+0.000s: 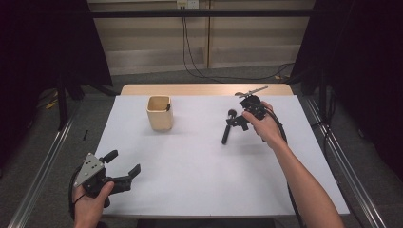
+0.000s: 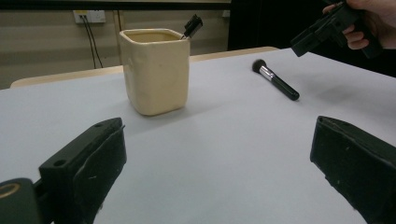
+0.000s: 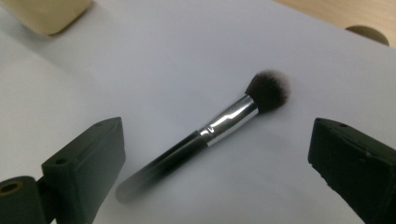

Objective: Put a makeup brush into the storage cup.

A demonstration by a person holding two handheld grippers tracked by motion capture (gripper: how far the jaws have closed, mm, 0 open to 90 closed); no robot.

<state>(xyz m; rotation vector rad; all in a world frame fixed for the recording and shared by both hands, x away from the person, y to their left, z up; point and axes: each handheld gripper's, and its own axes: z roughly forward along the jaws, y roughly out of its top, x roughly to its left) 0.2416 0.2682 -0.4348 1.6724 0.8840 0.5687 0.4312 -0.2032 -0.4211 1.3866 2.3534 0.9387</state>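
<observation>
One makeup brush (image 3: pixel 205 135) lies loose on the bench (image 1: pixel 190 161) toward its far right, the right gripper (image 1: pixel 236 122) poised over it with fingers spread wide and empty, so pickup and placing into the cream cup (image 1: pixel 159 113), which I judge its destination, remain; the left gripper (image 1: pixel 124 167) waits open at the near left corner.

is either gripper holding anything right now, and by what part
Nothing is held. The right hand-held gripper hangs open over the makeup brush, which lies on the table; the left hand-held gripper is open and empty.
</observation>
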